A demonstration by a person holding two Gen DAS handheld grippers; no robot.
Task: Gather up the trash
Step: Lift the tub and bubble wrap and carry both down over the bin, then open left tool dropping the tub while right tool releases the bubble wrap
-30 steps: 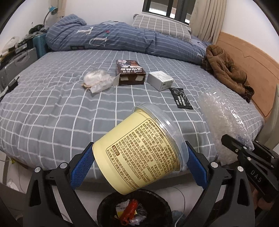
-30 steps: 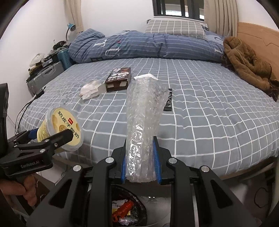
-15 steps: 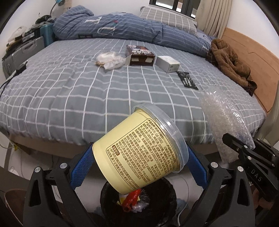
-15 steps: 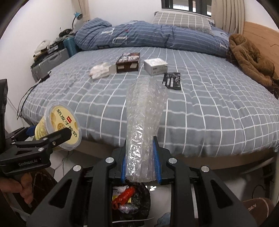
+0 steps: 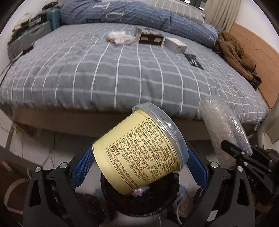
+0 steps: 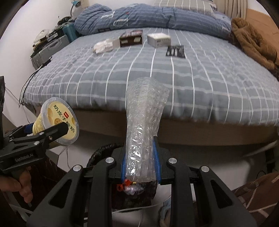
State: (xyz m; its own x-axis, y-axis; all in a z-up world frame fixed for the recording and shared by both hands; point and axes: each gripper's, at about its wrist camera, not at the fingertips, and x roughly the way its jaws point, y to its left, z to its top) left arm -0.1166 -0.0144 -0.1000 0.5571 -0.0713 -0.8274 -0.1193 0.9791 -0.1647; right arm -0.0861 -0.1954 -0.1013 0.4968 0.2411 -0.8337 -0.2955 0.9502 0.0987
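My left gripper (image 5: 139,162) is shut on a yellow yogurt tub (image 5: 139,153) with a clear lid, held tilted just above a black trash bin (image 5: 167,192). The tub also shows at the left of the right wrist view (image 6: 57,122). My right gripper (image 6: 141,164) is shut on a roll of clear bubble wrap (image 6: 144,125), held over the same bin (image 6: 137,192), which holds red and pink trash. The bubble wrap also shows in the left wrist view (image 5: 223,129). On the bed lie a crumpled white wrapper (image 5: 120,37), a brown box (image 5: 150,37), a white box (image 5: 175,45) and a black packet (image 5: 194,61).
The bed with a grey checked cover (image 5: 104,73) fills the space ahead; its near edge is just beyond the bin. A blue duvet (image 5: 122,15) and a brown jacket (image 5: 237,55) lie at the back and right. Cases and clutter (image 6: 50,45) stand to the left.
Both grippers have pulled back from the bed and dropped lower with their loads. The bin is now closer beneath them and the bed edge has moved up in view.
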